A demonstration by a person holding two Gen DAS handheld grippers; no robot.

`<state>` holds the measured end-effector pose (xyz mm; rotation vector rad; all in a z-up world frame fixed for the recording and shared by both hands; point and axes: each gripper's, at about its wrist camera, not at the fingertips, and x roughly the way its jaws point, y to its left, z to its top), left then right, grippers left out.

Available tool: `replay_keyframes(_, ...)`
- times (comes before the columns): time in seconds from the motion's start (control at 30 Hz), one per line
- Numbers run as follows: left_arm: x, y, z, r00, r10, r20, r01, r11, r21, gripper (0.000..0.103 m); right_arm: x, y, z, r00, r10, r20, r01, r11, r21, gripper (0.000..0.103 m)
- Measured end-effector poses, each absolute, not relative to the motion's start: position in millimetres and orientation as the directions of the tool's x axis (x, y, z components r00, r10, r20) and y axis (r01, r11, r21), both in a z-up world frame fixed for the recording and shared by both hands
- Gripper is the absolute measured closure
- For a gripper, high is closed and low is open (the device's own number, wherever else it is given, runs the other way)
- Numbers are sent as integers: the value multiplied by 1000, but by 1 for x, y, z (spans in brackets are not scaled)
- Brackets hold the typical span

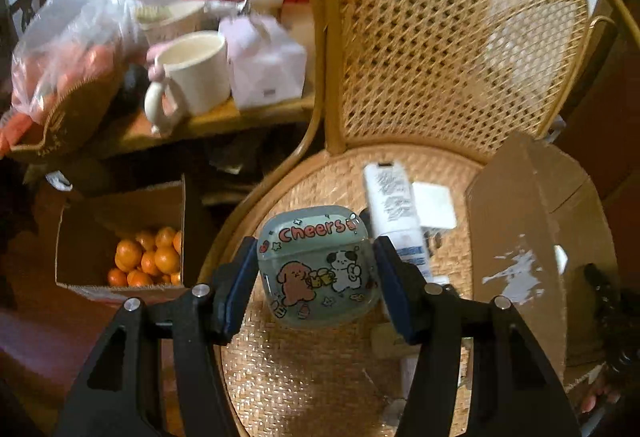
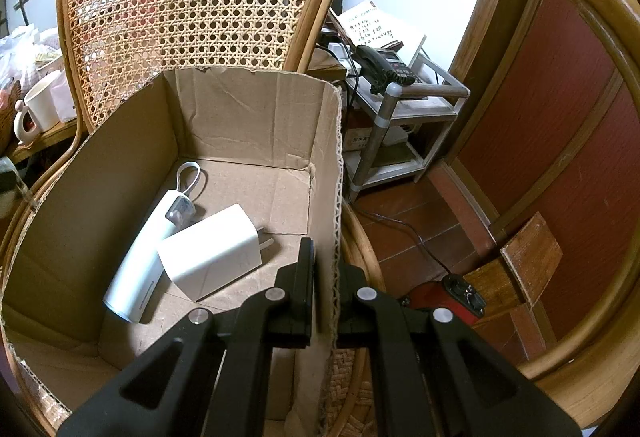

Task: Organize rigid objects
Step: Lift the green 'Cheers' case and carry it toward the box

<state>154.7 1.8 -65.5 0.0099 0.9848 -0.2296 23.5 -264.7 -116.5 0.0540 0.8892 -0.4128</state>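
Note:
My left gripper (image 1: 318,269) is shut on a rounded translucent earbud case (image 1: 318,265) printed with cartoon dogs and "Cheers", held above the woven chair seat (image 1: 304,369). Behind it on the seat lie a white remote control (image 1: 394,205) and a white square block (image 1: 434,205). To the right stands a cardboard box (image 1: 520,237). My right gripper (image 2: 325,277) is shut on the right wall of that cardboard box (image 2: 248,117), one finger inside and one outside. Inside the box lie a white cylindrical device with a loop strap (image 2: 148,249) and a white plug charger (image 2: 212,251).
A rattan chair back (image 1: 440,37) rises behind the seat. Left of the chair, a low table holds a cream mug (image 1: 192,77), a pink box (image 1: 264,65) and a plastic bag. A carton of oranges (image 1: 144,257) sits on the floor. A metal shelf with a telephone (image 2: 384,69) stands right.

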Motion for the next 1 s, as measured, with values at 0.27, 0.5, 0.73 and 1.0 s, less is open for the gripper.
replay_keyframes(0.27,123,-15,-24,667,-261,-698,264,959,-106,46,23,-265,-117,558,-326,-763,376,919,-118,96)
replay_keyframes(0.5,100,-35,2,746,-315,-586,334,939,-81,46,21,-265,-116,563,-326,-759,380,918,-112,96)
replay_keyframes(0.73,93,-56,8,753,-364,-548,379,921,-92,46,20,-267,-117,562,-326,-760,381,918,-112,96)
replay_keyframes(1.0,83,-82,2,746,-373,-552,399,914,-78,46,21,-266,-116,563,-325,-760,377,919,-115,96)
